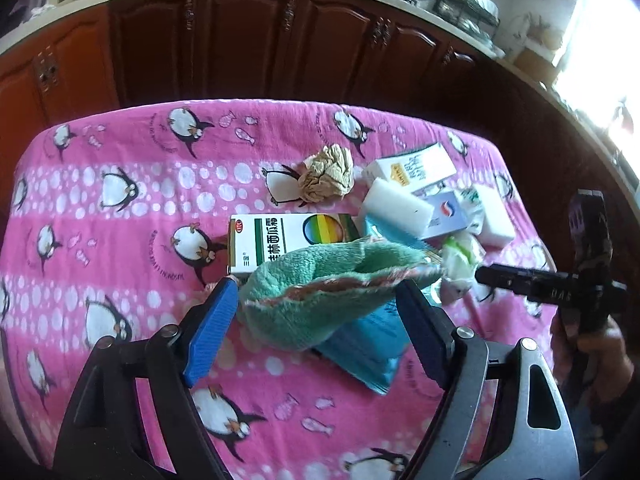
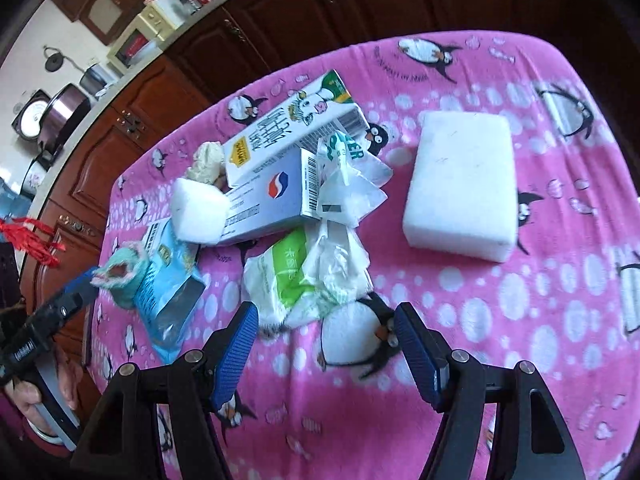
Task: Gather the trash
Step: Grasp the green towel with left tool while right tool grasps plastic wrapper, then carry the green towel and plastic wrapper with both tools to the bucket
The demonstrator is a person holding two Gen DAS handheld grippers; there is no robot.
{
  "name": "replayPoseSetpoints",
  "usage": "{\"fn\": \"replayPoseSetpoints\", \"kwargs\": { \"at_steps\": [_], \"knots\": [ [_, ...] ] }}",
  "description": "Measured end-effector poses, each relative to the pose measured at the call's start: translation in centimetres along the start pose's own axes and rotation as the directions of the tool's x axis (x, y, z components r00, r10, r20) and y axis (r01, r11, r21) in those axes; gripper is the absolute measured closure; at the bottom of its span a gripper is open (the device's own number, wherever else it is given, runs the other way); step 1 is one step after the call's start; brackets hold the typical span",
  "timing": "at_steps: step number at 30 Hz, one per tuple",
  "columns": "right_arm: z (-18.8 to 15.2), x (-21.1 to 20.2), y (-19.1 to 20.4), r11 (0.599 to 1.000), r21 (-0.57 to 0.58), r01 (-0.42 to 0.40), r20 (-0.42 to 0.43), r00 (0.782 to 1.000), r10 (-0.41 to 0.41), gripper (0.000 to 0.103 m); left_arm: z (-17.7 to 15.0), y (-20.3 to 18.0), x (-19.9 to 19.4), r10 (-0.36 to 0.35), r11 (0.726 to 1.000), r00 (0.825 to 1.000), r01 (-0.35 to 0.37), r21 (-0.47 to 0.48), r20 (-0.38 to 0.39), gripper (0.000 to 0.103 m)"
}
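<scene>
My left gripper [image 1: 316,286] is open, with a green towel [image 1: 320,300] lying slack between its blue pads on top of a blue packet [image 1: 368,344]. Beyond it are a green-and-white medicine box [image 1: 280,240] and a crumpled brown paper ball [image 1: 326,174]. My right gripper [image 2: 326,308] is open with nothing between its fingers, low over the pink penguin cloth [image 2: 500,320]. A crumpled green-and-white plastic wrapper [image 2: 288,280] lies just past its left fingertip. Behind that are a blue-and-white box [image 2: 272,196], a milk carton [image 2: 296,132] and a thin plastic bag [image 2: 344,184].
A large white foam block [image 2: 460,184] lies to the right, and a smaller one [image 2: 200,212] leans on the boxes. Dark wooden cabinets [image 1: 240,40] under a cluttered counter run behind the table. A person's hand [image 2: 28,400] holds the left gripper.
</scene>
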State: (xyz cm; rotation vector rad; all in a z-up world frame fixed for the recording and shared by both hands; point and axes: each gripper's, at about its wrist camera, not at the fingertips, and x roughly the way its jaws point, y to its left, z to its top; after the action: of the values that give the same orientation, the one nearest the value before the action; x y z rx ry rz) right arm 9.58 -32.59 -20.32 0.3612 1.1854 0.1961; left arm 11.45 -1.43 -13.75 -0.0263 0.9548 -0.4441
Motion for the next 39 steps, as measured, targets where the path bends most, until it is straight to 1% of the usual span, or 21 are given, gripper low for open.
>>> {"fn": "replayPoseSetpoints", "kwargs": {
  "at_steps": [4,6,8,9,10,11,12,13,14,15,17,18,24,31,39],
  "knots": [
    [0.8,0.9,0.4,1.0,0.023,-0.004,0.019,1.0,0.003,0.029,0.4,0.2,1.9,-0.009,0.999,1.0,0.01,0.041,-0.025,0.022],
    [1.0,1.3,0.9,1.0,0.022,0.001,0.018,1.0,-0.002,0.028,0.5,0.2,2.6,-0.031,0.998,0.999,0.033,0.047,-0.041,0.022],
    [1.1,1.7,1.3,1.0,0.013,0.008,0.026,1.0,-0.008,0.028,0.6,0.1,3.0,-0.039,0.998,0.998,0.041,0.041,-0.05,0.023],
    [1.1,1.9,1.5,1.0,0.002,0.016,0.033,0.999,-0.016,0.028,0.7,0.1,3.1,-0.04,0.998,0.998,0.042,0.039,-0.045,0.026],
    [1.2,2.1,1.8,1.0,-0.013,0.027,0.041,0.999,-0.026,0.029,0.7,0.1,3.1,-0.037,0.999,0.999,0.039,0.033,-0.039,0.036],
    [1.1,2.1,1.9,0.999,-0.027,0.042,0.049,0.998,-0.04,0.034,0.7,0.2,3.1,-0.029,0.999,0.999,0.03,0.024,-0.039,0.039],
    [1.1,2.2,2.1,0.998,-0.036,0.053,0.053,0.997,-0.051,0.049,0.6,0.3,3.1,-0.027,1.0,0.999,0.028,0.009,-0.037,0.045],
    [1.0,2.3,2.2,0.997,-0.044,0.057,0.052,0.997,-0.054,0.053,0.6,0.4,3.0,-0.026,1.0,0.999,0.026,-0.004,-0.035,0.056],
    [1.0,2.3,2.1,0.998,-0.043,0.045,0.058,0.997,-0.042,0.055,0.4,0.5,2.8,-0.012,1.0,0.999,0.011,-0.014,-0.037,0.063],
    [0.9,2.1,1.9,0.999,-0.04,0.03,0.061,0.998,-0.027,0.061,0.3,0.6,2.6,-0.004,1.0,0.999,0.003,-0.021,-0.037,0.067],
    [0.7,1.3,1.4,0.999,-0.035,0.003,0.067,0.998,0.0,0.074,-0.1,0.8,2.0,-0.004,0.999,0.999,0.003,-0.045,-0.032,0.07],
    [0.6,1.0,1.4,0.999,-0.038,-0.003,0.065,0.998,0.006,0.083,-0.3,0.9,1.8,0.003,0.998,0.999,-0.005,-0.057,-0.034,0.071],
    [-0.4,-0.8,1.1,0.997,-0.071,-0.027,0.059,0.998,0.032,0.085,-1.5,1.0,-0.1,-0.003,0.994,1.0,0.001,-0.112,-0.018,0.074],
    [-1.5,-4.6,0.6,0.993,-0.108,-0.041,0.082,0.995,0.05,0.085,-1.8,0.2,-3.3,-0.029,0.993,0.999,0.033,-0.112,0.04,0.075],
    [-2.4,-9.0,-0.1,0.992,-0.105,-0.075,0.125,0.988,0.088,0.085,-1.4,-0.9,-5.4,-0.062,0.991,0.994,0.072,-0.115,0.086,0.075]
  ]
}}
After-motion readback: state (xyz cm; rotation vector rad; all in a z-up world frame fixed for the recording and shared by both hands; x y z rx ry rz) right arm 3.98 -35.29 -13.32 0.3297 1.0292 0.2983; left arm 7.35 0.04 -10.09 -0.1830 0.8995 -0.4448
